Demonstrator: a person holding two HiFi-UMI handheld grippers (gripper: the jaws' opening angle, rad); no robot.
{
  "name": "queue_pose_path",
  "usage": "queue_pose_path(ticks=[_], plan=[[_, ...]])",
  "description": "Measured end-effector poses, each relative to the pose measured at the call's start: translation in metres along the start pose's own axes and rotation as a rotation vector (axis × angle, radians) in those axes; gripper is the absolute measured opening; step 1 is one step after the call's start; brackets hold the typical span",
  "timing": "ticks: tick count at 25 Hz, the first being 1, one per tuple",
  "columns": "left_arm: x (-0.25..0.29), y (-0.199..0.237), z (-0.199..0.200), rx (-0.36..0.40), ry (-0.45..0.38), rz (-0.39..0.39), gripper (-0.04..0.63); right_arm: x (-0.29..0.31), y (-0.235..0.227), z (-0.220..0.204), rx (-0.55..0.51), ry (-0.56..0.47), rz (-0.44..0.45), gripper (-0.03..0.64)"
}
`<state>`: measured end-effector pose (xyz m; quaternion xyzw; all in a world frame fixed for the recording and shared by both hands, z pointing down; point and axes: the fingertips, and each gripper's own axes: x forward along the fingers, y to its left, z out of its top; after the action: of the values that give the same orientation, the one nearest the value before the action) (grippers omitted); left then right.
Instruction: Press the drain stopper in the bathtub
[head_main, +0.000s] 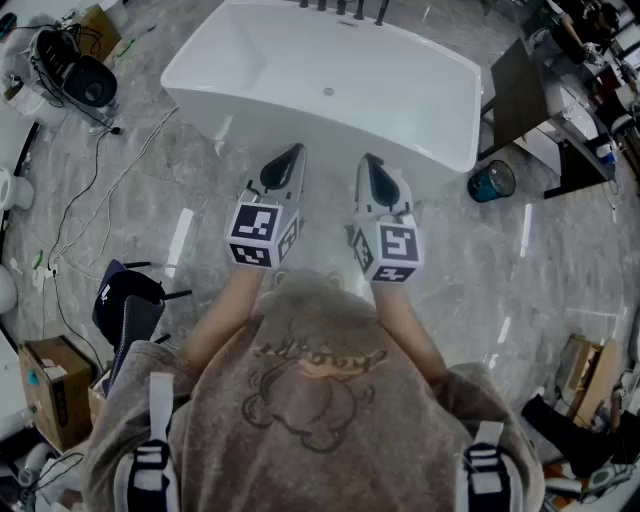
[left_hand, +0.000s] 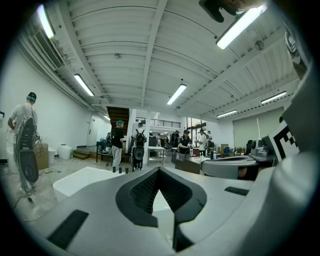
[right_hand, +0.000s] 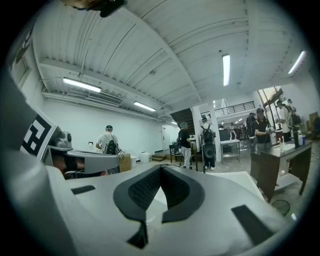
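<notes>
Drain stopper (head_main: 328, 92): I see it as a small round dot on the floor of the white bathtub (head_main: 250, 50), about midway along the basin and below the row of dark tap fittings (head_main: 340, 8) on the far rim. Nothing touches it. Both tools are on my side of the tub, over the grey marble floor (head_main: 200, 190), well apart from the stopper.

The left gripper (head_main: 293, 150) points toward the near rim. In its own view its fingers (left_hand: 142, 192) are clenched, tips meeting, with nothing between them. The right gripper (head_main: 368, 160) is just beside it, roughly parallel. Its fingers (right_hand: 142, 190) are likewise pressed tip to tip and grasp nothing.

A blue bin (head_main: 491, 181) stands on the floor by the tub's right corner.
</notes>
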<state>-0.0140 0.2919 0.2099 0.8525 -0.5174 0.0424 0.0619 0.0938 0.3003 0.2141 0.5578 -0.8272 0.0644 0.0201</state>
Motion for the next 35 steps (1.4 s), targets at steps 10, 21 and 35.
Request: queue_pose_path(ticks=[10, 21, 35], plan=[[-0.002, 0.009, -0.002, 0.002, 0.005, -0.001, 0.003, 0.006, 0.006, -0.007, 0.011, 0.007, 0.004, 0.000], [-0.004, 0.031, -0.006, 0.011, -0.004, -0.055, 0.003, 0.018, 0.027, -0.009, -0.008, -0.019, -0.028, 0.002], [0.038, 0.067, -0.013, 0.003, -0.003, -0.085, 0.002, 0.071, 0.015, -0.008, -0.006, -0.049, -0.060, 0.002]])
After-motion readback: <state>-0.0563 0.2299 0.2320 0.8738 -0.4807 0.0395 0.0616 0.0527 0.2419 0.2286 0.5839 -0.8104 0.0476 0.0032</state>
